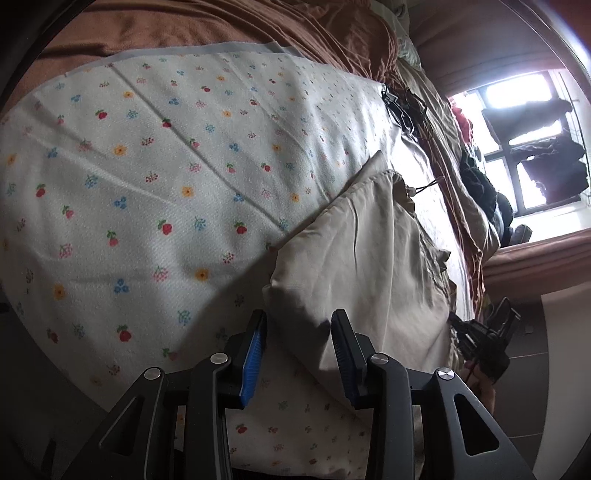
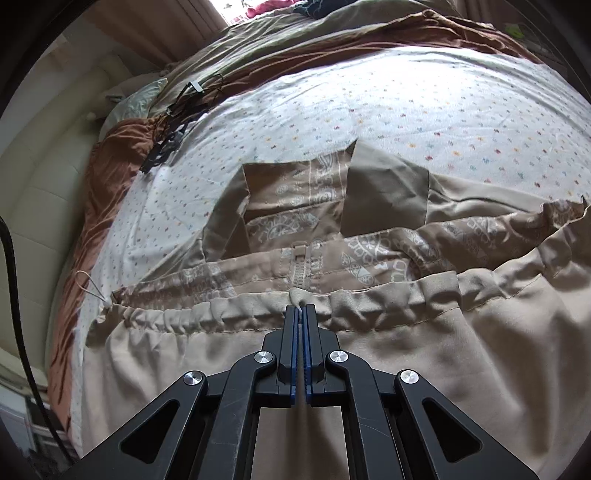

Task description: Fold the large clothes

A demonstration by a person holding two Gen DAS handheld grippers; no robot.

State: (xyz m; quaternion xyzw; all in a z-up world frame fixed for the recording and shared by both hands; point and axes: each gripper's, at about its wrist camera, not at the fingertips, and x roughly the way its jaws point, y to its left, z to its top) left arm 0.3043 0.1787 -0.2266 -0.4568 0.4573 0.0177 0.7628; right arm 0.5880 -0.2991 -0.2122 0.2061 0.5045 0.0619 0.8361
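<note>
A beige jacket (image 2: 461, 369) lies spread on a bed covered with a white floral sheet (image 2: 406, 122), and in the right wrist view it fills the lower half of the frame, its gathered drawstring hem (image 2: 229, 314) running across the middle from left to right. Above that hem the garment lies open, showing a paisley-printed lining (image 2: 295, 221), a pale zipper (image 2: 300, 266) at the centre and two plain tan flaps to either side of it. The right gripper (image 2: 302, 308) sits at the bottom centre of that frame with its blue-padded jaws pressed together on a small pinch of the hem fabric, just below the zipper's end. A thin cord loop (image 2: 90, 284) trails from the hem's left end onto the sheet. In the left wrist view the same jacket (image 1: 354, 258) occupies the lower right of the frame, one corner reaching up towards the centre over the floral sheet (image 1: 147, 166). The left gripper (image 1: 299, 332) stands at the bottom centre with its jaws spread partway; the jacket's edge lies between them, but whether the pads press on it I cannot tell. A rust-brown blanket (image 1: 184, 26) is bunched along the top of that frame, a tangle of dark cables (image 1: 402, 110) lies at the upper right on the bed, and a bright window (image 1: 528, 147) shows at the far right.
</note>
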